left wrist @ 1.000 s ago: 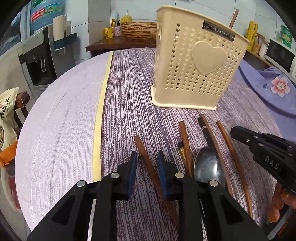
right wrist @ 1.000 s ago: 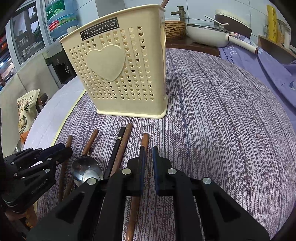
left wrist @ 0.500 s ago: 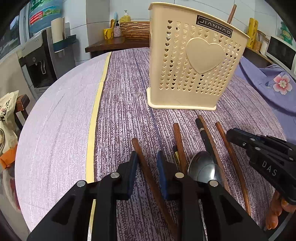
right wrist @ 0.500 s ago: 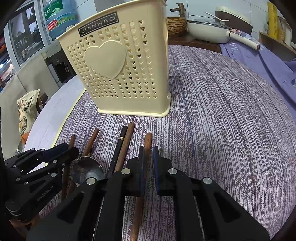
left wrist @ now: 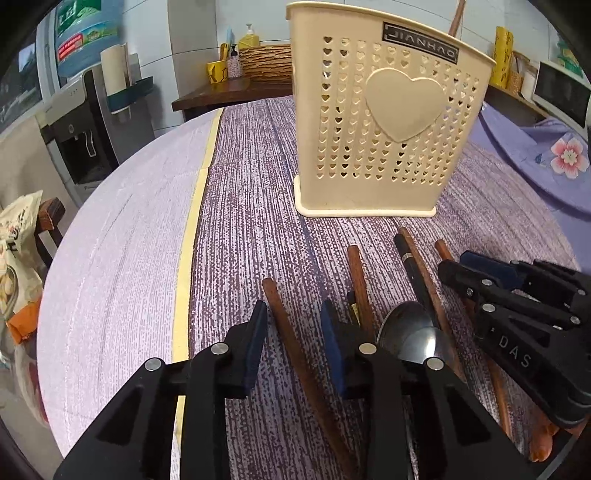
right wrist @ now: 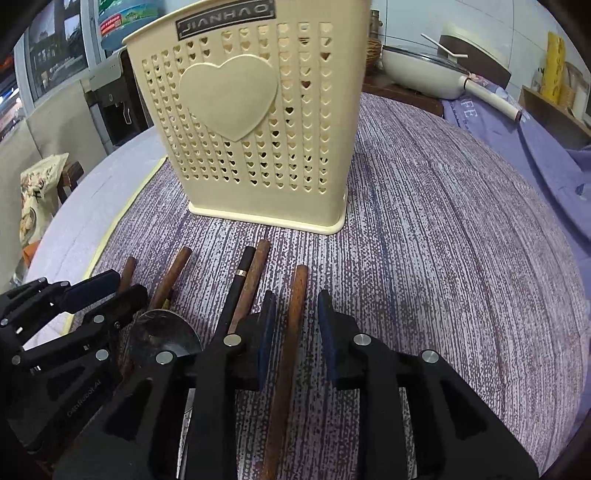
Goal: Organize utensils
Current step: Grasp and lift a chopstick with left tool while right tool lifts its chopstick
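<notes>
A cream perforated utensil holder [left wrist: 384, 122] with a heart stands upright on the purple cloth; it also shows in the right wrist view [right wrist: 251, 122]. Several brown wooden chopsticks, a black one and a metal spoon [left wrist: 410, 332] lie in a row in front of it. My left gripper [left wrist: 291, 328] is open, its pads either side of the leftmost wooden chopstick [left wrist: 291, 339]. My right gripper [right wrist: 295, 317] is open, straddling the rightmost wooden chopstick [right wrist: 291, 332]. One stick top [left wrist: 456, 16] pokes out of the holder.
A yellow stripe [left wrist: 192, 221] runs down the cloth at left. A water dispenser [left wrist: 92, 122] stands beyond the table's left edge. A white pan [right wrist: 424, 70] and blue fabric [right wrist: 535, 147] lie at the right. A wooden shelf [left wrist: 229, 88] stands behind.
Both grippers moved forward and lower over the utensil row. The right gripper's jaws opened from nearly closed to around the rightmost chopstick. The left jaws widened around the leftmost chopstick.
</notes>
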Motion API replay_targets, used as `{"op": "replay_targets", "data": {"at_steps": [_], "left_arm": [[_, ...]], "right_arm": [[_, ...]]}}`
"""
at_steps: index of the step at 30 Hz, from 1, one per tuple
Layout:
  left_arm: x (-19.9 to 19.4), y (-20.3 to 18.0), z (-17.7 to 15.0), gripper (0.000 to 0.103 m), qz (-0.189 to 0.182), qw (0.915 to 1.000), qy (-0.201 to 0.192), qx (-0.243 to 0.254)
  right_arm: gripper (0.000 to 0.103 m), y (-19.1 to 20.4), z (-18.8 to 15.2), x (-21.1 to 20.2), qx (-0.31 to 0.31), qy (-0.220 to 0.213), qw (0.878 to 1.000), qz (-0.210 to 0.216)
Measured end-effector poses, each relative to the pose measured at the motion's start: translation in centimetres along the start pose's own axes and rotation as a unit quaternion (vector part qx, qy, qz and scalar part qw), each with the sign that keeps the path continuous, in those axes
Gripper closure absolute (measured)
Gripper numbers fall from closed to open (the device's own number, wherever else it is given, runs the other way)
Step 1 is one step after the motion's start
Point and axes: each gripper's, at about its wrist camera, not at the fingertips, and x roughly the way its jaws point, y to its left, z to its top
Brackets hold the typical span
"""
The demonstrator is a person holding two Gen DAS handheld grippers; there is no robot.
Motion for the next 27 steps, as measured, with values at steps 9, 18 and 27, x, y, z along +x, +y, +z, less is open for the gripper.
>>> {"op": "replay_targets", "data": {"at_steps": [9, 18, 27], "left_arm": [[0.1, -0.4, 0.2, 0.092, 0.002, 0.9999, -0.001, 0.011], [-0.7, 0.2, 1.2, 0.093, -0.025, 0.9995, -0.018, -0.003], [-7.5, 1.7, 4.3, 0.096, -0.059, 0.992, -0.11, -0.017]], "right_arm": [[0.095, -0.3, -0.2, -0.3, 0.01, 0.0, 1.0, 0.011], [0.095, -1.7, 1.6, -3.6, 0.03, -0.051, 0.996, 0.063], [0.095, -3.1, 4.0, -11.2, 0.037, -0.133, 0.983, 0.122]]}}
